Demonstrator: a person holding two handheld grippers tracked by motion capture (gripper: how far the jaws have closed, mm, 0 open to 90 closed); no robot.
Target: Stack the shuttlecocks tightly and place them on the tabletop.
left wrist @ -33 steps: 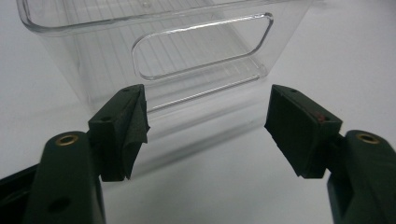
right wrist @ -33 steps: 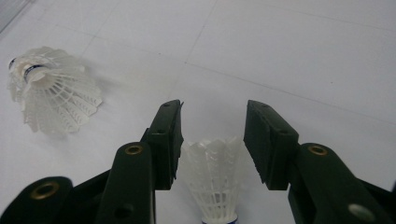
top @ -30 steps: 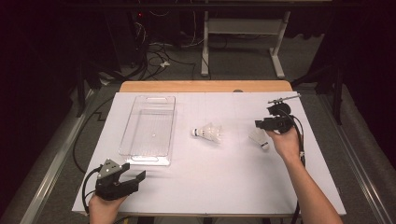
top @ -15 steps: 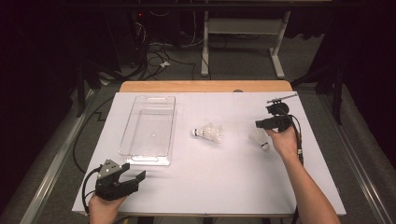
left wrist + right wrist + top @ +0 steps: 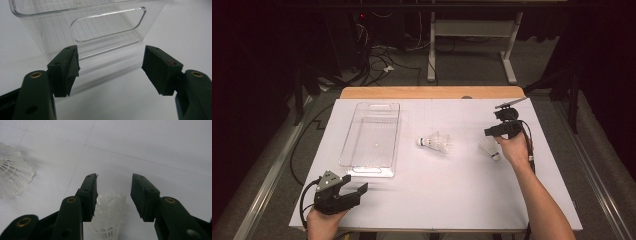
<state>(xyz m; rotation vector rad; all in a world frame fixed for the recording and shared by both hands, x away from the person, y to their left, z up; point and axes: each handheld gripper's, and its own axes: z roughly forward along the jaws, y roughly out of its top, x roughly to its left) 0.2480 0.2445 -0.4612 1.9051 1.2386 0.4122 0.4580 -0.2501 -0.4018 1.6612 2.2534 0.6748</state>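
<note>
- Right gripper (image 5: 493, 136) about half open over a shuttlecock (image 5: 110, 216); feathers between the jaws, against the left pad, not clamped
- Shuttlecock (image 5: 489, 148) lies flat on the table (image 5: 452, 200), right side; cork toward the person, skirt away
- Left gripper (image 5: 110, 67) open, empty, facing the clear bin (image 5: 82, 22)

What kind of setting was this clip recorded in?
Probably a lab or recording workspace: a white-covered table in a dark room, loose cables on the floor, and a metal-framed stand behind it.

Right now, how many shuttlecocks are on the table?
2. One shuttlecock lies on its side mid-table, right of the clear bin. The other shuttlecock lies by the right gripper, between its open jaws, with the pads not pressing on it.
</note>
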